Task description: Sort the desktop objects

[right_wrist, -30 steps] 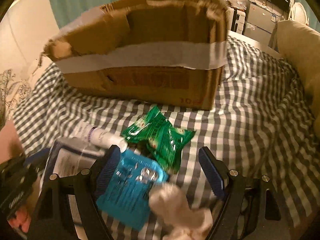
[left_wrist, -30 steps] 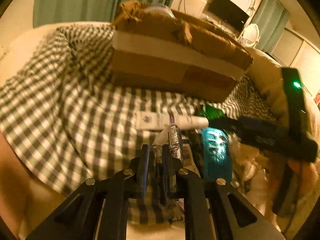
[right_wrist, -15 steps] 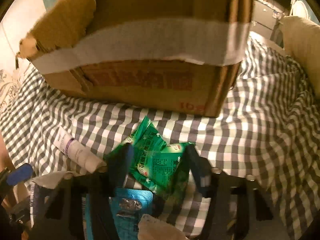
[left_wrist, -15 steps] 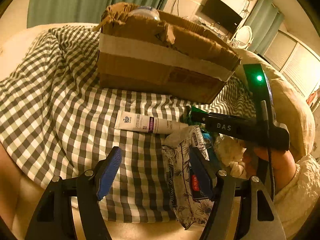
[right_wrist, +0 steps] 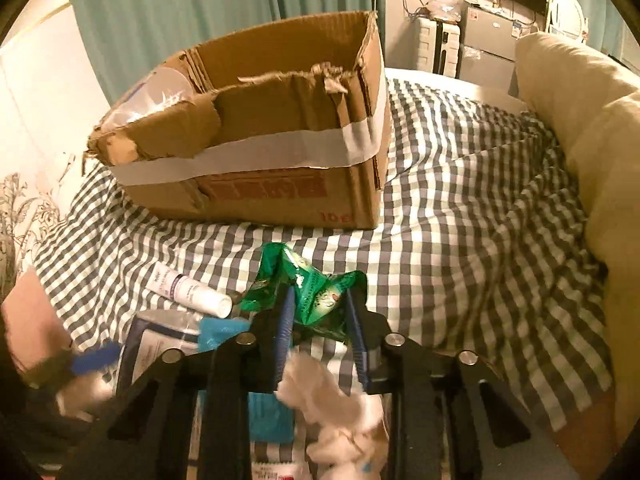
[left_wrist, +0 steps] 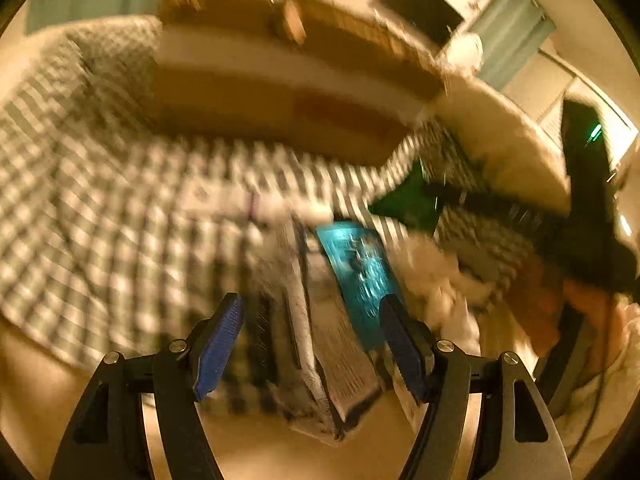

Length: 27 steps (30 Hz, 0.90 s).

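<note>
A crumpled green packet is bunched between the blue pads of my right gripper, whose jaws are closing and pressing on it. In the blurred left wrist view my left gripper stands open over a patterned tissue pack that lies loose on the cloth between its fingers. A teal blister pack lies just right of that pack, with a white tube beyond it. An open cardboard box with a white tape band stands farther back. The green packet also shows at the right gripper's tip.
A crumpled white tissue lies under the right gripper. The checked cloth covers the surface, and a beige cushion bounds it on the right. A clear plastic item pokes out of the box's left end.
My left gripper opened and let go of the patterned pack, which now lies on the cloth. My right gripper moved forward onto the green packet and its jaws narrowed on it.
</note>
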Motion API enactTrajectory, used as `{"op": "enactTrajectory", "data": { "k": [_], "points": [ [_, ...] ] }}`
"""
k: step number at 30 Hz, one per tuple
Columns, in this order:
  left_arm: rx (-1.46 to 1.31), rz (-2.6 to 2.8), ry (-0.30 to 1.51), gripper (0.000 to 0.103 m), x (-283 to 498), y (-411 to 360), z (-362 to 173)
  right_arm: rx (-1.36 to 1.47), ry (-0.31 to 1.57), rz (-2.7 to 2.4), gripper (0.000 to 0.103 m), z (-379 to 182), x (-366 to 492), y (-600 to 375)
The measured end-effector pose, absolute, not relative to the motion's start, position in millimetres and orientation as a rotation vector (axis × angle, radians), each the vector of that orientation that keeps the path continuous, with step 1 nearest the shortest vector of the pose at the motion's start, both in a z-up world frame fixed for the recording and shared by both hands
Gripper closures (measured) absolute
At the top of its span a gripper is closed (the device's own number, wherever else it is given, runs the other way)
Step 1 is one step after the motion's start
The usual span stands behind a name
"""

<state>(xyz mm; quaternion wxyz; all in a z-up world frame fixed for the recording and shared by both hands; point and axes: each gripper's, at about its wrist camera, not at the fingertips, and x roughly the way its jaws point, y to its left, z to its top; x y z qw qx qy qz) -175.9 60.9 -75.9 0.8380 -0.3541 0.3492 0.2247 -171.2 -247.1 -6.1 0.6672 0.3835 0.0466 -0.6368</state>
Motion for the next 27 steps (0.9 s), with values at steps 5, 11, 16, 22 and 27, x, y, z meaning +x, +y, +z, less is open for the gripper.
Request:
{"op": "enactTrajectory", "data": {
  "k": [5,11,16,22,27],
  "points": [
    [-0.779,0.408,0.801,0.088,-167,57,-95,0.856,0.12,-1.43,0.082,-6,-166,-235],
    [-0.738,0.492,0.723,0.092,-180,60,-74,0.86,0.104,-1.406,0.091,-7,-167,-227],
    [-0.754,0.57,0.713,0.092,-191,72,-75,0.901,0.106,-1.418,0.028,-16,-167,-234],
    [-0.724,0.63,0.693,0.092,-197,79,-74,0.977,0.102,-1.385,0.027,-29,-161,-261],
    [-0.691,0.66,0.694,0.092,-190,83,-79,0.999,0.167,-1.396,0.027,-40,-146,-282]
  ]
}}
